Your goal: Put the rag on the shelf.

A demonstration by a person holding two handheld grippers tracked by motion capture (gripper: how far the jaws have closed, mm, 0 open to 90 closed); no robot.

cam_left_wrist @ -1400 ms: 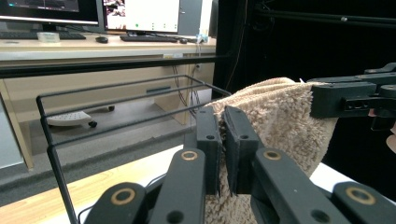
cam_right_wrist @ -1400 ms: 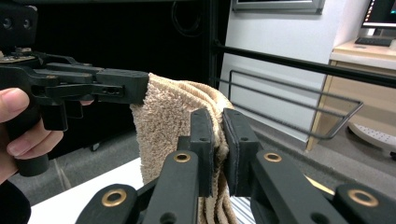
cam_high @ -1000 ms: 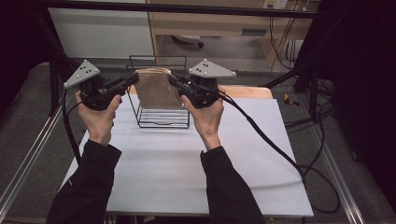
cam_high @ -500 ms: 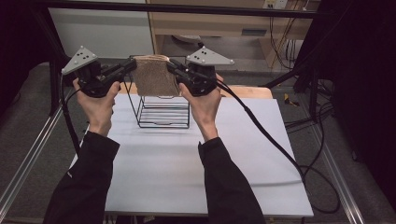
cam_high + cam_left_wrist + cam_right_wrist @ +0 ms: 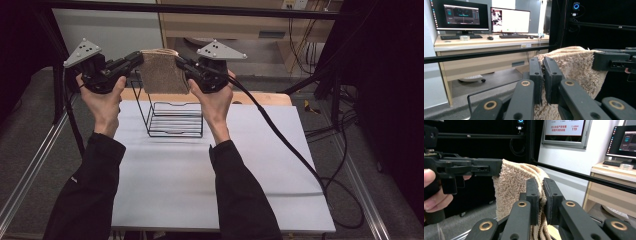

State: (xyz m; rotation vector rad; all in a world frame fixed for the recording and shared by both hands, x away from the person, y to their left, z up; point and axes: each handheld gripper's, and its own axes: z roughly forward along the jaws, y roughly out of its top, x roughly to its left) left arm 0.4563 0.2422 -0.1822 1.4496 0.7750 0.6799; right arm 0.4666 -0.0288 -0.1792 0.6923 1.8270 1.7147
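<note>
A folded tan towel (image 5: 162, 71) hangs in the air between both grippers, above the black wire basket (image 5: 170, 119) on the white table. My left gripper (image 5: 138, 58) is shut on the towel's left top corner, and my right gripper (image 5: 179, 62) is shut on its right top corner. In the left gripper view the jaws pinch the fluffy towel (image 5: 574, 65) edge at the left gripper (image 5: 543, 75), with the other gripper's jaw (image 5: 610, 60) at the far side. In the right gripper view the right gripper (image 5: 541, 197) clamps the towel (image 5: 511, 185), and the other gripper (image 5: 469, 167) holds its far corner.
The white table top (image 5: 200, 185) lies below, with a wooden board (image 5: 260, 97) at its far edge. A black frame bar (image 5: 200, 10) crosses behind the grippers. A desk with monitors (image 5: 484, 17) stands beyond. A cable (image 5: 285, 140) trails from the right gripper across the table.
Both hands have risen with the towel, lifting it from the basket's top rim to well above it.
</note>
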